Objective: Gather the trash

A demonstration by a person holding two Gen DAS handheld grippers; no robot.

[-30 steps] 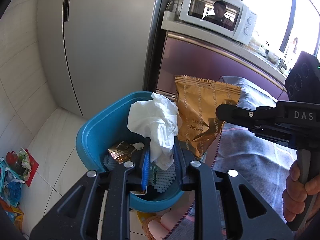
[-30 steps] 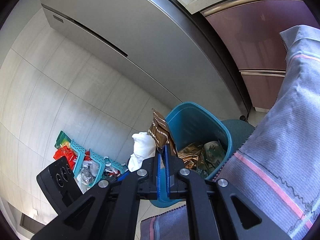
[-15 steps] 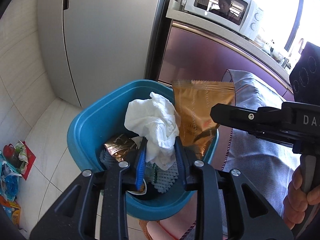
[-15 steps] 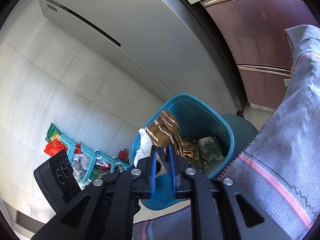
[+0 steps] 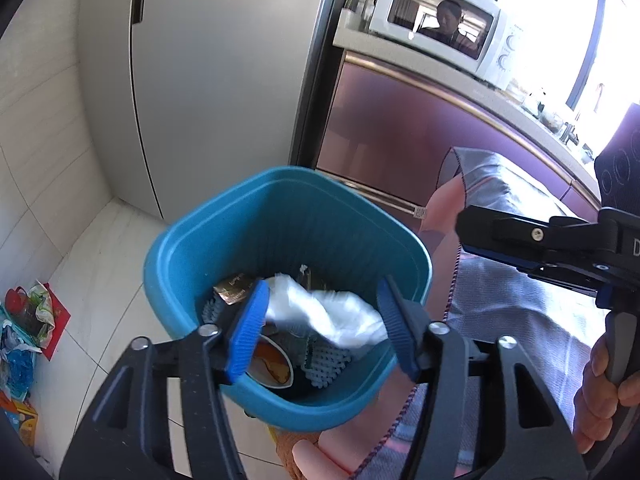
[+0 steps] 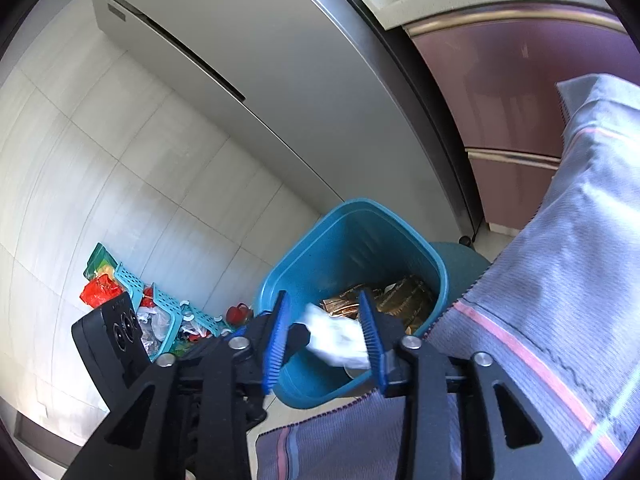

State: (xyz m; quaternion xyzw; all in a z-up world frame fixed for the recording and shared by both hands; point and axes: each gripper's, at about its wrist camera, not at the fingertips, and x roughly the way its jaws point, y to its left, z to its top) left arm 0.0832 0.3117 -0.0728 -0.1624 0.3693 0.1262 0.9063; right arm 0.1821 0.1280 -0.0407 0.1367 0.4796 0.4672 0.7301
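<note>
A blue trash bin stands on the floor by the fridge; it also shows in the right wrist view. My left gripper is open above the bin, and a crumpled white tissue is dropping between its fingers, blurred. My right gripper is open over the bin too, and the white tissue shows between its fingers. A gold snack wrapper lies inside the bin with other trash. The right gripper's body shows at the right of the left wrist view.
A grey fridge stands behind the bin, beside a purple cabinet with a microwave on top. A striped grey cloth covers a surface at the right. Teal baskets with clutter sit on the floor at the left.
Both grippers have opened over the bin. The gold wrapper has fallen into the bin, and the white tissue has left the left gripper's grip and is falling.
</note>
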